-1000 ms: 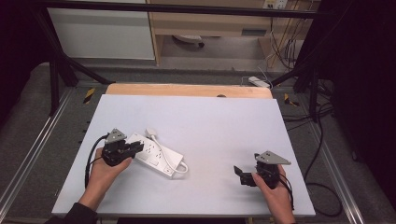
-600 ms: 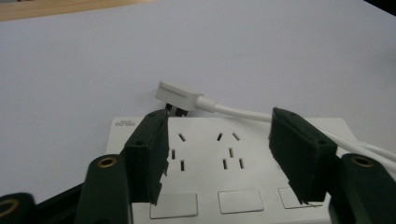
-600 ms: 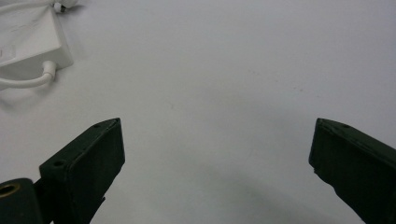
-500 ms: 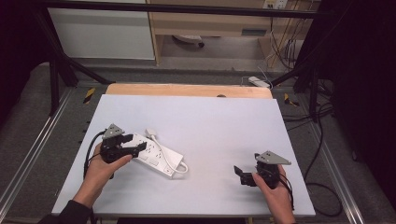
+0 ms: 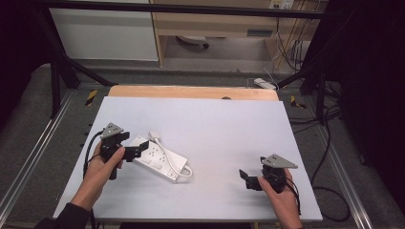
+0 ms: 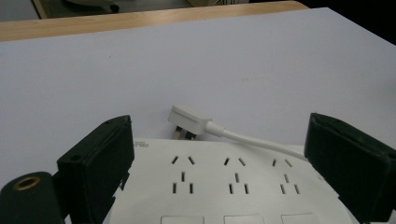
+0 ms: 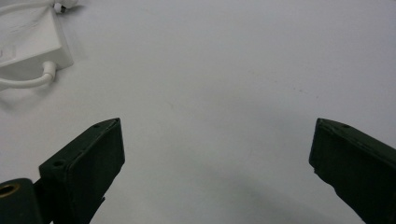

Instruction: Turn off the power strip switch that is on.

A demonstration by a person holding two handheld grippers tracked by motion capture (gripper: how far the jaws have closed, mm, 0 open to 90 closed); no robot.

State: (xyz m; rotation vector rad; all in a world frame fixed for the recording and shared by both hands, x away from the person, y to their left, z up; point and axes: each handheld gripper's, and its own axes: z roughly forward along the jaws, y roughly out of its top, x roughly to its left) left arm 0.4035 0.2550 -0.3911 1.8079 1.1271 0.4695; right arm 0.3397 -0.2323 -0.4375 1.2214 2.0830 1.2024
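Wide white surface (image 5: 215, 124), wooden strip along its 12 o'clock edge, bare across the middle. At about 9 o'clock on it, lying flat and slanted: white power strip (image 5: 160, 161), three socket groups facing up, its short cord (image 6: 252, 140) looped round from the 4 o'clock end and running back to a flat white plug (image 6: 187, 119) that rests on the surface just beyond the strip's 11 o'clock end.

Step in hand, by judgement: release of the strip after a grip at its 9 o'clock end. Left gripper (image 5: 125, 151) at that end, jaws just opened and now spread wide, straddling the strip's body without pressing on it. Next move likely a withdrawal toward 7 o'clock, kept level so as not to drag the strip, or a fresh, squarer closing across the body.

Right gripper (image 5: 252, 180) well apart at 5 o'clock, jaws spread, nothing between them.

In the way: little; only the cord and plug, near the left jaws and liable to snag.
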